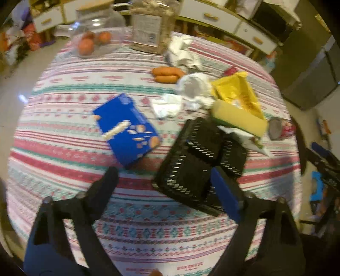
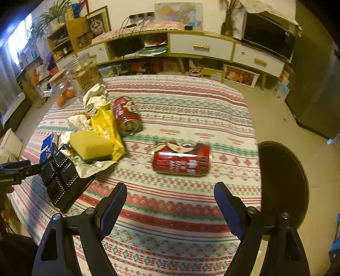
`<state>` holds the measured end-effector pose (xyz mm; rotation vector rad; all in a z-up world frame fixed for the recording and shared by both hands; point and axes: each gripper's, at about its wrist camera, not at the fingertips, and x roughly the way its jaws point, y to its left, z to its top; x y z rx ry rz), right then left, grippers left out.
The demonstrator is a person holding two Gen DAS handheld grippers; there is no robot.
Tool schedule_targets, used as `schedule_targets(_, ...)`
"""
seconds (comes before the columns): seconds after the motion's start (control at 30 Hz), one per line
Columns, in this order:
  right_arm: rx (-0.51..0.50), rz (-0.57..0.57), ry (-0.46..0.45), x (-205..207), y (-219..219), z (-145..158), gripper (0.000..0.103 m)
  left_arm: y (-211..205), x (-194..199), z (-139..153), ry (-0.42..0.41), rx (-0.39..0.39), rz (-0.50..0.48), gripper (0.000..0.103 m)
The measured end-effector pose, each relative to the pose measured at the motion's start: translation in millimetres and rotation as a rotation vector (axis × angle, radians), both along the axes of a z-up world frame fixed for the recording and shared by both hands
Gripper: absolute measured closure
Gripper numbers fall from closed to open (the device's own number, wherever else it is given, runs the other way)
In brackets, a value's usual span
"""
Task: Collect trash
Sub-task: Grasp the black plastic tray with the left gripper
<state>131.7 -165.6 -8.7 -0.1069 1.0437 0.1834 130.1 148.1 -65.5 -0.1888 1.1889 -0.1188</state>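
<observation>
Long yellow-framed sideboard with white drawers (image 2: 200, 47) along pale wall (image 2: 131, 6), beige floor (image 2: 274, 110), bright window (image 2: 19, 40) left.

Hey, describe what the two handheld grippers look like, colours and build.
Both look alike: the left gripper and right gripper each have two black angular fingers on hinged link arms with silver pivot bolts. The inner faces of the jaws carry dark blue pads. No cables or sleeves show; white lettering on the left gripper's side is unreadable.

Warm, dim indoor light; both views bend at their dark corners (fisheye), motion blur smears the left view, window glare upper left in the right.
</observation>
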Motion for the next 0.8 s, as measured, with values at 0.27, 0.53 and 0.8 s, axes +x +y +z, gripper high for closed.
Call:
schedule_targets(0.27,0.000,0.029,0.019,2.9,17.6,-8.4,0.018,-28.5,11.8,-10.7,0.017,0.031,-0.103,0.031)
schedule_targets(0.53,-0.004,0.068,0.043,2.3,31.7,-15.8,0.018,-31.6,21.4,-25.1,0.060,-0.020,-0.116,0.048)
schedule_targets(0.8,0.049,0.124,0.066,8.0,52.0,-11.9,0.018,-28.7,11.6,-15.7,0.038,-0.001,-0.120,0.053)
